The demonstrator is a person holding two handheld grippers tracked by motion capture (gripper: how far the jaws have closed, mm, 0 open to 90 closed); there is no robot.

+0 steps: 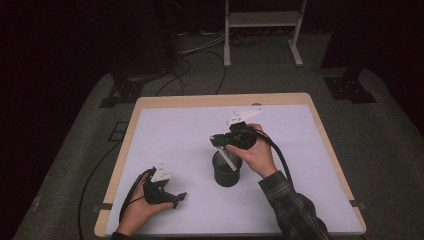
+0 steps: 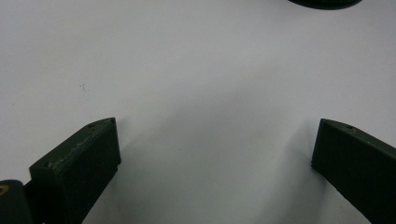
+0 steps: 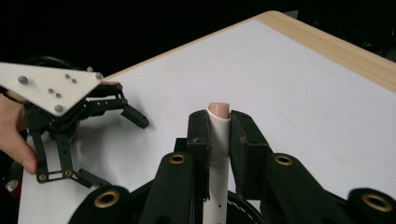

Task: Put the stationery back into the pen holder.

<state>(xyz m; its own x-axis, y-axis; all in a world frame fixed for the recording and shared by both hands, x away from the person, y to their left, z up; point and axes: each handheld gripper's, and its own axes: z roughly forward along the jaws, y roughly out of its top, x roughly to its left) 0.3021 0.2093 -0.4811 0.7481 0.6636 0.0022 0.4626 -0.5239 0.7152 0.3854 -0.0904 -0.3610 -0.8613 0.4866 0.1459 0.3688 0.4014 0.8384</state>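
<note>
**White stick clamped over a black cup**

Right gripper point(image 3: 219, 140): closed on a white stick point(image 3: 218, 158), a slim pale rod with a pinkish cap at its far end. Pads pressed flat against both sides of the rod, cap poking out just past the fingertips in the right gripper view. Lower end of the stick running down between the jaws toward the dark round rim at the bottom of that view.

From the high view: right gripper point(image 1: 220, 141) held above and just behind the black cup point(image 1: 227, 170), near the middle of the white sheet. White stick point(image 1: 228, 159) slanting down from the jaws into the mouth of the cup, lower end inside the rim (whether touching the bottom or the wall, impossible to tell). Cup upright on the sheet, just beside the right hand point(image 1: 256, 155).

Left gripper point(image 1: 172, 198): resting low near the front left corner of the table point(image 1: 220, 99), well apart from the cup. Jaws spread wide, nothing between them; bare white sheet point(image 2: 196, 93) under them in the left gripper view, with a dark curved edge of the cup point(image 2: 324, 3) at the top. Same gripper point(image 3: 109, 142) visible from the right gripper view, jaws apart, grey three-cornered plate point(image 3: 49, 88) on top, held in the left hand point(image 3: 16, 135).
</note>
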